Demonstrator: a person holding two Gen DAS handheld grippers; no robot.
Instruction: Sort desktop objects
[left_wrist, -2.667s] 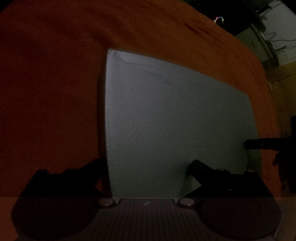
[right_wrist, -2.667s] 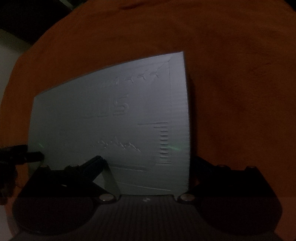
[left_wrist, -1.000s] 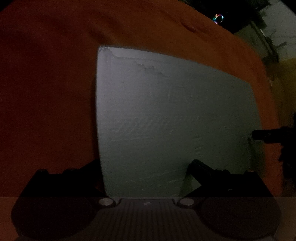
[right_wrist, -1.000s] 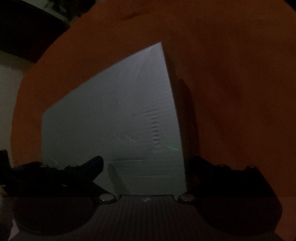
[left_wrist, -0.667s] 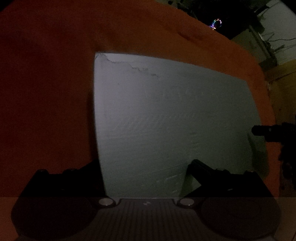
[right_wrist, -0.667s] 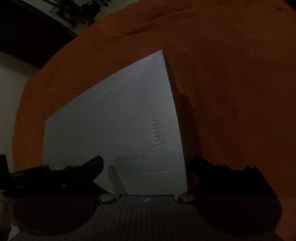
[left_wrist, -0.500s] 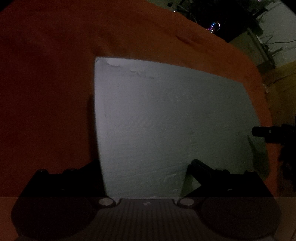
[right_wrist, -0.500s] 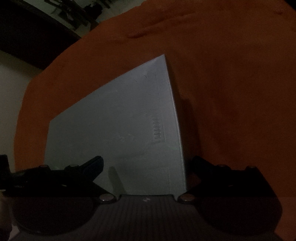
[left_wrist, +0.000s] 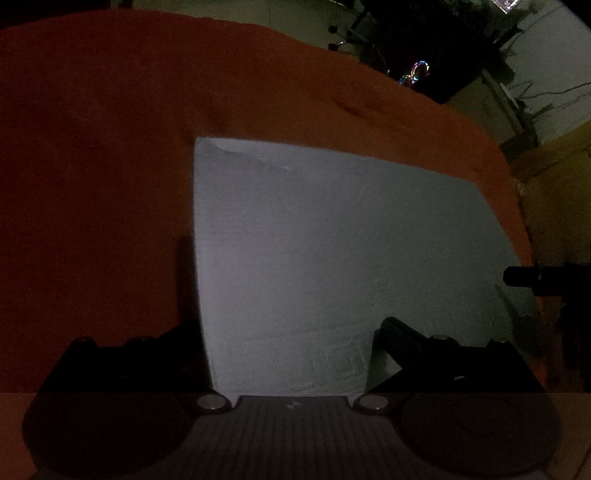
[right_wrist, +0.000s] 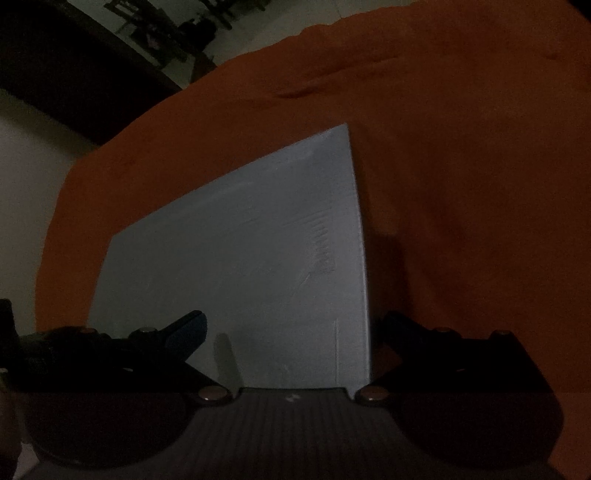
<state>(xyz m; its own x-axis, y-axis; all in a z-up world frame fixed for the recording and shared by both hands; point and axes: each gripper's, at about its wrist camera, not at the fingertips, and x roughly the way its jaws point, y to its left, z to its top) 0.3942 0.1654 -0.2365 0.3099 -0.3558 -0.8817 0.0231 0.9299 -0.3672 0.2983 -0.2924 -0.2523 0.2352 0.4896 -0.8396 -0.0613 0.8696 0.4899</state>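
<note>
A pale grey flat box or board (left_wrist: 332, 240) lies over the orange cloth (left_wrist: 110, 147) and fills the middle of both dim views. My left gripper (left_wrist: 288, 328) stands open at its near left corner, left finger just past the side edge, right finger over the top face. My right gripper (right_wrist: 291, 325) stands open at the near right corner of the grey board (right_wrist: 240, 258), mirrored. One dark finger (left_wrist: 517, 276) of the right gripper shows at the board's right edge. A shadow runs along each outer edge. I cannot tell whether the board rests on the cloth or is raised.
The orange cloth (right_wrist: 480, 147) covers the whole table and ends at a curved far edge. Beyond it is a dark room with furniture and a small coloured ring light (left_wrist: 419, 70). A yellowish surface (left_wrist: 561, 184) is at the right, pale floor (right_wrist: 22, 166) at the left.
Both views have tilted up and back, so more of the room beyond the table edge shows. The board keeps about the same place between the fingers. Its printed marks have blurred.
</note>
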